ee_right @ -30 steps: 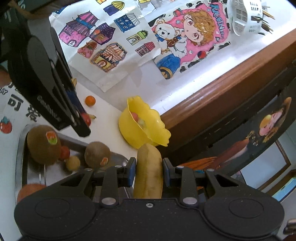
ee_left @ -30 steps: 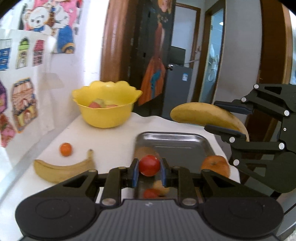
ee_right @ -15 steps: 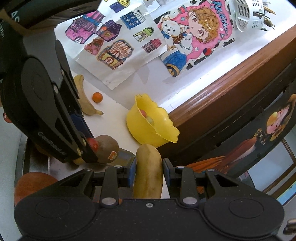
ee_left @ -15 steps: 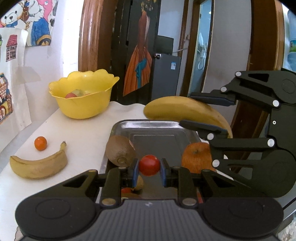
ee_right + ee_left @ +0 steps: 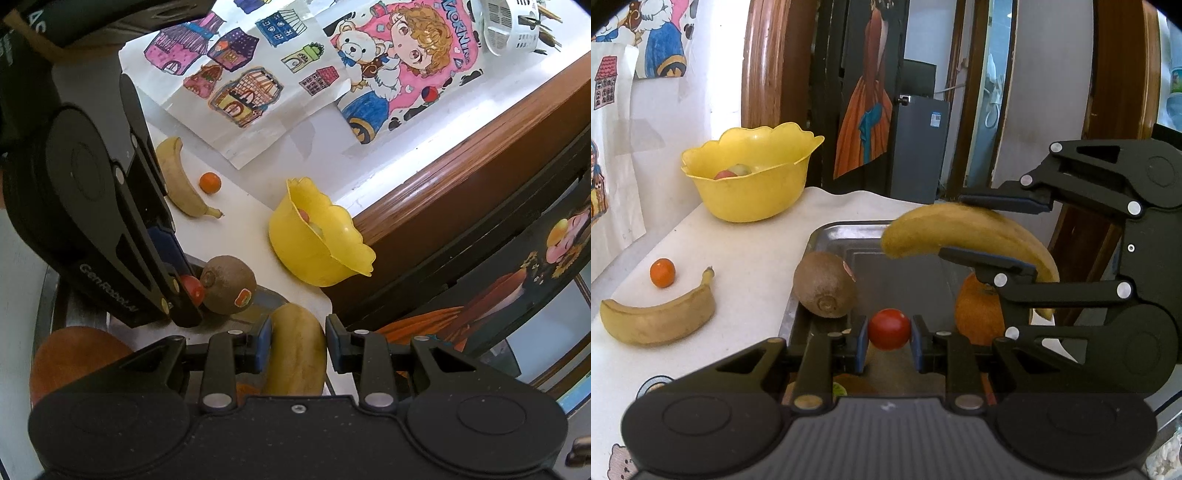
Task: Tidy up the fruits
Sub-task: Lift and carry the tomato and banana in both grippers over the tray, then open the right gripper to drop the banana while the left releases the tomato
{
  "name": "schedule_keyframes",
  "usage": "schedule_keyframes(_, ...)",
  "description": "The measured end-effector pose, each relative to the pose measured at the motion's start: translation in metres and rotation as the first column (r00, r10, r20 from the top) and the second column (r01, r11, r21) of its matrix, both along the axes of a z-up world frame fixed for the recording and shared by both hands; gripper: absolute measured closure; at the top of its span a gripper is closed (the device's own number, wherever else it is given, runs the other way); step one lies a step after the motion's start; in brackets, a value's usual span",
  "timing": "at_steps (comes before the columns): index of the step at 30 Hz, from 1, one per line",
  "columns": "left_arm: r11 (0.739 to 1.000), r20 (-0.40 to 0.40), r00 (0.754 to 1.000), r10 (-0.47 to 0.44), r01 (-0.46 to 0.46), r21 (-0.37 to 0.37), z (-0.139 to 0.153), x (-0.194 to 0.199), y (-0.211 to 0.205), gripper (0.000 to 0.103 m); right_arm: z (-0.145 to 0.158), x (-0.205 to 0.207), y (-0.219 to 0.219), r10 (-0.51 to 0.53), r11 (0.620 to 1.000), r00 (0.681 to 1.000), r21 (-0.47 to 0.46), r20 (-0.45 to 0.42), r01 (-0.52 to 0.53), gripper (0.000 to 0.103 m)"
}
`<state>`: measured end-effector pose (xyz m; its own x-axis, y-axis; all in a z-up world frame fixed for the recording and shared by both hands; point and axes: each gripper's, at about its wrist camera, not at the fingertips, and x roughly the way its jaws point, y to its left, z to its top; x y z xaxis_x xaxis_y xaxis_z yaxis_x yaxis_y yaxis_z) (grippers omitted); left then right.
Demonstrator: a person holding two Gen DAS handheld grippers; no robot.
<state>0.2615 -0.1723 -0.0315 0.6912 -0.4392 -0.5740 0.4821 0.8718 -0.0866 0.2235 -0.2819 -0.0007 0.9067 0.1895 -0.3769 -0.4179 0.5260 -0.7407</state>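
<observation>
My left gripper point(image 5: 888, 341) is shut on a small red tomato point(image 5: 888, 328) and holds it above the near end of the metal tray point(image 5: 849, 230). My right gripper point(image 5: 298, 341) is shut on a yellow banana point(image 5: 297, 354); in the left wrist view that banana point(image 5: 960, 232) hangs over the tray's right side. A kiwi point(image 5: 824, 285) and an orange point(image 5: 977, 314) lie in the tray. A yellow bowl point(image 5: 750, 184) with fruit inside stands at the back left. A second banana point(image 5: 657, 317) and a small orange fruit point(image 5: 662, 272) lie on the white table.
The wall with children's drawings point(image 5: 258, 85) borders the table on the left. A wooden door frame point(image 5: 764, 62) and a dark doorway lie behind the bowl. The table's far edge point(image 5: 871, 195) runs just beyond the tray.
Both grippers have come lower and closer over the tray. The right gripper's banana has dropped towards the tray's right side. The tomato stays gripped.
</observation>
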Motion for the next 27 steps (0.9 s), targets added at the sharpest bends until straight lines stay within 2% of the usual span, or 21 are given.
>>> schedule_keyframes(2, 1.0, -0.006, 1.0, 0.0, 0.0, 0.001, -0.001, 0.001, 0.0, 0.077, 0.0, 0.0, 0.002, 0.005, 1.0, 0.999, -0.007, 0.039, -0.005, 0.085)
schedule_keyframes(7, 1.0, -0.017, 1.0, 0.009, -0.009, 0.002, -0.004, 0.002, 0.002, 0.077, 0.012, 0.013, 0.004, -0.005, 0.999, 0.999, 0.038, 0.033, 0.004, 0.082)
schedule_keyframes(9, 1.0, -0.023, 1.0, 0.013, -0.013, 0.001, -0.005, 0.002, 0.003, 0.077, 0.015, 0.016, 0.002, -0.013, 0.998, 0.999, 0.062, 0.032, 0.011, 0.076)
schedule_keyframes(15, 1.0, -0.02, 1.0, 0.015, -0.015, -0.003, -0.003, 0.001, 0.006, 0.076, 0.016, 0.009, -0.002, -0.027, 0.997, 0.999, 0.079, 0.044, 0.023, 0.044)
schedule_keyframes(22, 1.0, -0.017, 1.0, 0.017, -0.018, -0.013, -0.002, -0.002, 0.008, 0.068, 0.024, -0.005, -0.01, -0.058, 0.993, 0.995, 0.105, 0.077, 0.049, 0.027)
schedule_keyframes(25, 0.999, -0.011, 1.0, 0.024, -0.024, -0.022, 0.001, -0.006, 0.01, 0.059, 0.031, -0.013, -0.014, -0.082, 0.989, 0.992, 0.128, 0.098, 0.069, 0.019)
schedule_keyframes(27, 0.999, 0.004, 0.999, 0.039, -0.039, -0.031, 0.005, -0.01, 0.013, 0.039, 0.037, -0.02, -0.016, -0.105, 0.985, 0.988, 0.15, 0.114, 0.088, 0.016)
